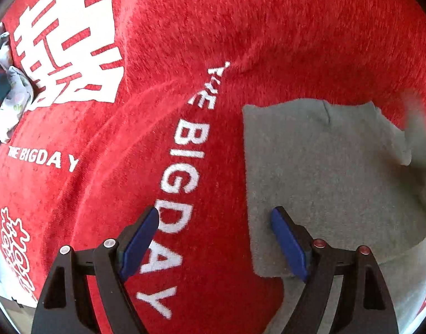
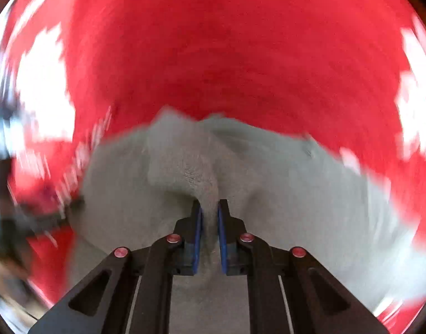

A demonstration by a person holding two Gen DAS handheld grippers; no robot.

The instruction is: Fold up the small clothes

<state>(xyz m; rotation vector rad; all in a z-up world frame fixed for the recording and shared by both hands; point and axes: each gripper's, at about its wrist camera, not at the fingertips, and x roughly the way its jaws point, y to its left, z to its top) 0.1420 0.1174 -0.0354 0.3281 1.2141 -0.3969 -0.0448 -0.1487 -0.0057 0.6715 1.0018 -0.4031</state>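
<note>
Grey cloth (image 2: 268, 194) lies on the red blanket (image 1: 185, 27), pinched by our right gripper (image 2: 210, 217), while our left gripper (image 1: 215, 239), jaws apart and empty, hovers over its left edge

"THE BIGDAY" in white, printed twice on the red cloth (image 1: 162, 41)

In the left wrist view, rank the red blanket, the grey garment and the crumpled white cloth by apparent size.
1. Red blanket, filling most of the view.
2. Grey garment.
3. Crumpled white cloth, cut off at the left edge, so its true size is unsure.
</note>
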